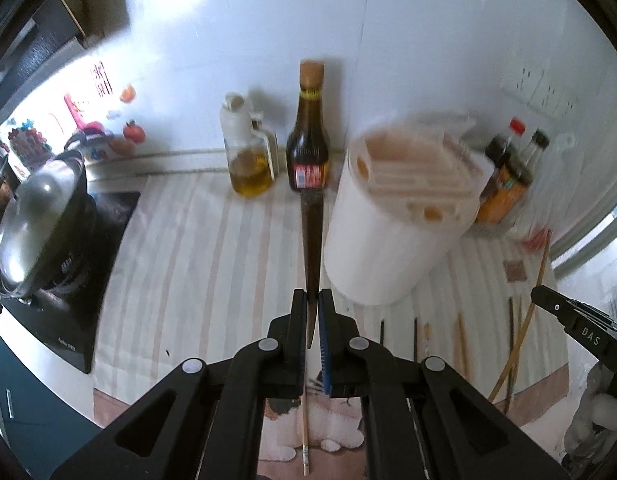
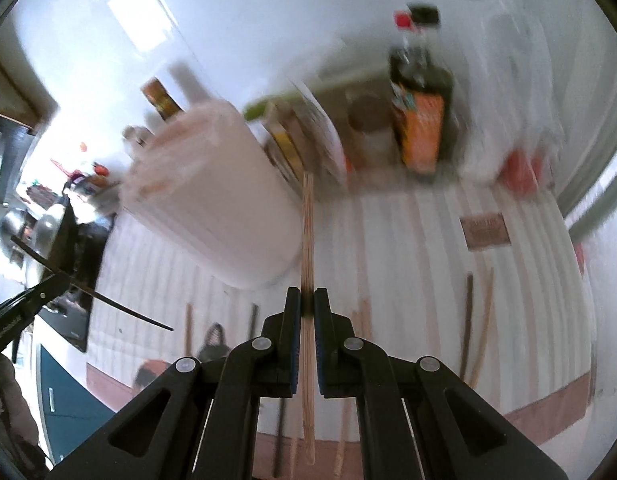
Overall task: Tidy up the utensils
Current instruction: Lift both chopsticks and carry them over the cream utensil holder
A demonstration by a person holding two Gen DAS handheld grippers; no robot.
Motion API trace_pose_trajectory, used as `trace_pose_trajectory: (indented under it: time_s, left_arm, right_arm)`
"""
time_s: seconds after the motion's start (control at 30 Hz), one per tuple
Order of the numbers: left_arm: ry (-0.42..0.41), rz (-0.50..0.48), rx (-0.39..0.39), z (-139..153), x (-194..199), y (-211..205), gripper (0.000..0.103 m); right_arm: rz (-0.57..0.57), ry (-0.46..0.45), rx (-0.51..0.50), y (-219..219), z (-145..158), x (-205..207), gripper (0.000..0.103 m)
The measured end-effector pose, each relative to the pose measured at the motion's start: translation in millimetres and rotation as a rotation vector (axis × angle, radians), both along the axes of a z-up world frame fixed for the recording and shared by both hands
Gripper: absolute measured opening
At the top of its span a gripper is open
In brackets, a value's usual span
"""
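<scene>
Chopsticks clamped in both grippers above the striped mat

Lettering "DAS" is seen on the black body of the right gripper (image 1: 548,300) at the edge of the left wrist view; the red label on the dark sauce bottle (image 1: 308,136) and the orange label on the bottles (image 1: 508,176) by the wall are too blurred to be read. The left gripper (image 1: 313,300) is closed narrowly on a dark brown chopstick (image 1: 311,240), which is pinched near its thin end and projects forward past the fingertips toward the sauce bottle, its thicker end farthest out. The right gripper (image 2: 307,300) is closed narrowly on a pale wooden chopstick (image 2: 308,232), which runs straight between the blue-edged pads and extends forward beside the white utensil holder (image 2: 216,196). The holder (image 1: 392,224) is a white cylinder with a slotted top, standing on the striped mat (image 1: 196,248). More chopsticks (image 2: 474,320), dark and pale, are left lying on the mat near its front edge.
</scene>
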State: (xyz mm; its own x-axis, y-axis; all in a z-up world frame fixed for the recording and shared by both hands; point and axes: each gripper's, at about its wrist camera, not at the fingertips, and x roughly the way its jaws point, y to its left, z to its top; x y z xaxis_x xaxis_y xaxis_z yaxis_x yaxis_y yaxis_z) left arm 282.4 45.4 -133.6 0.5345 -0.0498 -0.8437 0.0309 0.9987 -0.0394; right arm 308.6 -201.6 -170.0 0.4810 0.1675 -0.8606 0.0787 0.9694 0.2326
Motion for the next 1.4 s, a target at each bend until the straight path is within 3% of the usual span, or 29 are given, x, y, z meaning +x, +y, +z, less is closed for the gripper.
trace_pose_trajectory:
  time_s: [0.4,0.7,0.97,1.17,1.4]
  left_arm:
    - [-0.186,0.012,-0.026,95.7,6.9,3.4,0.003]
    - [-0.270,0.013,-0.042,148.6,40.8,-1.9,0.003]
    - [-0.238,-0.039,-0.068,153.4,83.8,-26.3,0.003]
    - [-0.159,-0.068,-0.102,129.8,116.9,-44.2,0.003]
    - [-0.105,-0.086,-0.079,103.7,136.8,-57.5,0.003]
  right_arm:
    - [0.052,-0.253,0.010,37.1,99.4,54.0,0.006]
    - [0.040,-0.387,-0.012,50.2,150.4,105.1,0.006]
    - [0.003,-0.415,0.009,51.3,144.6,157.9,0.006]
    - [-0.012,-0.434,0.024,51.6,118.5,188.4,0.006]
    - [-0.019,-0.462,0.037,52.0,93.8,203.1,0.006]
